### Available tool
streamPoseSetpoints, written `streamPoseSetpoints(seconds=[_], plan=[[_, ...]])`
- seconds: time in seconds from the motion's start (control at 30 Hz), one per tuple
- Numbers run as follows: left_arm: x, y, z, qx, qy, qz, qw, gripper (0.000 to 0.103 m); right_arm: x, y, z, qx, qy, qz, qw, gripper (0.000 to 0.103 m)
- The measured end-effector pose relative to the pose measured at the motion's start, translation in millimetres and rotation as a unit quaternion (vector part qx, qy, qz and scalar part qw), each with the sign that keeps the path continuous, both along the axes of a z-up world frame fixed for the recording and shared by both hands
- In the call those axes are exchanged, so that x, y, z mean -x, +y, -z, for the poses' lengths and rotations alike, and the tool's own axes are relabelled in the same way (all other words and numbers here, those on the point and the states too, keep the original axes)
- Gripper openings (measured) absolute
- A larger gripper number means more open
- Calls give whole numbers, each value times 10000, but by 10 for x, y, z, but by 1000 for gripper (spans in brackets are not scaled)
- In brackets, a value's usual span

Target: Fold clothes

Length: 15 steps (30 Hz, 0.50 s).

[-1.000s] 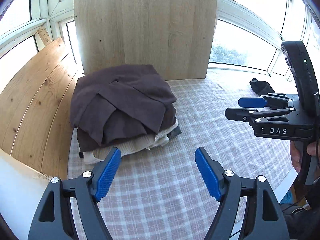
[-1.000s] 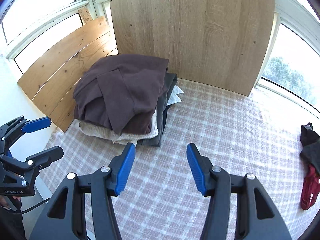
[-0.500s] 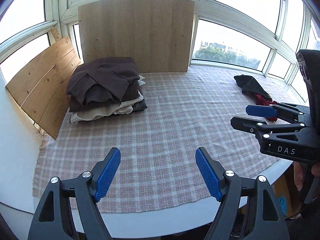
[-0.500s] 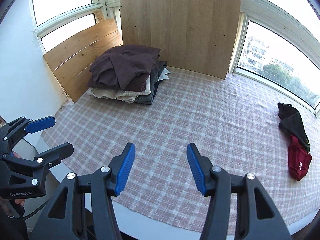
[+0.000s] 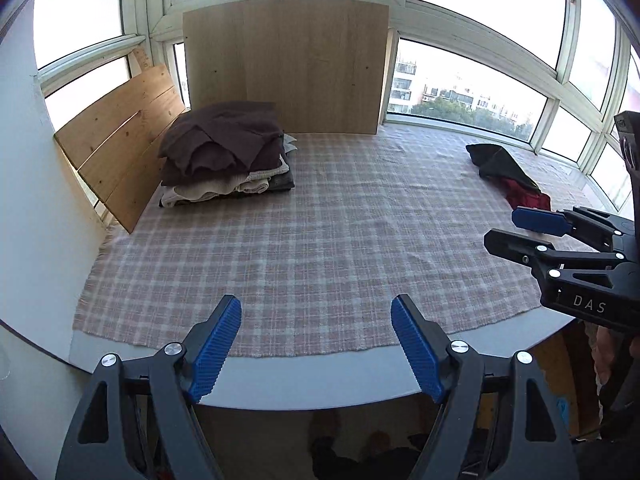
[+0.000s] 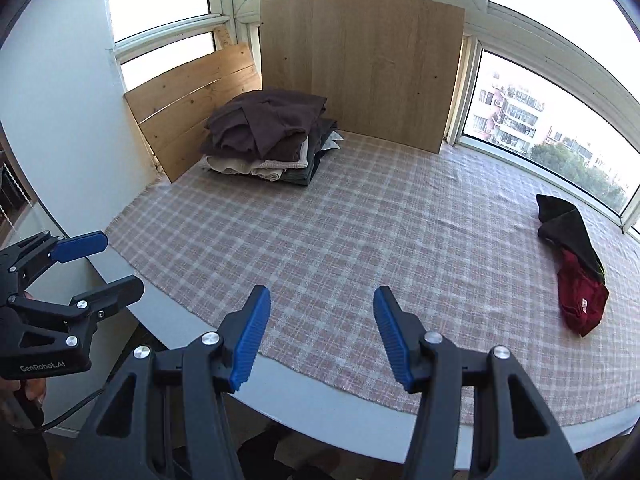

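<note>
Pointing down over the near table edge, left tongs and right tongs stand spread, nothing between their ribbed blue pads. A checked woven cloth covers the table. The folded stack, brown knit over cream, sits at the cloth's far left corner against 2 wooden boards. Unfolded black and red garments lie crumpled near its right edge.

A woven checked cloth is spread over the smooth, matt table; matt wooden boards are seen behind soft folded clothes.
</note>
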State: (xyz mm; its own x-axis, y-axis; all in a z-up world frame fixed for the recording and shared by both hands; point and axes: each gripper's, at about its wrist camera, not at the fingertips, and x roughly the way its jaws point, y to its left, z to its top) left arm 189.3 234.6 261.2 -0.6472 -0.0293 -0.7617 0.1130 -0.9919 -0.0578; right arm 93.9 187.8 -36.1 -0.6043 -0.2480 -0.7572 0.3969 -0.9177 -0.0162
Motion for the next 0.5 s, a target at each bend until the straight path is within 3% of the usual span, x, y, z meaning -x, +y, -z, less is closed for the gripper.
streamPoseSetpoints(seconds=[0.13,0.5], plan=[[-89,-3,-25,-102,22,-101,9999,76,-101,16,-45,5,58,-80,10000,53],[-234,69,-206,126,191,-257,9994,76,-202,35,-114,84,128,-168,9997,54]])
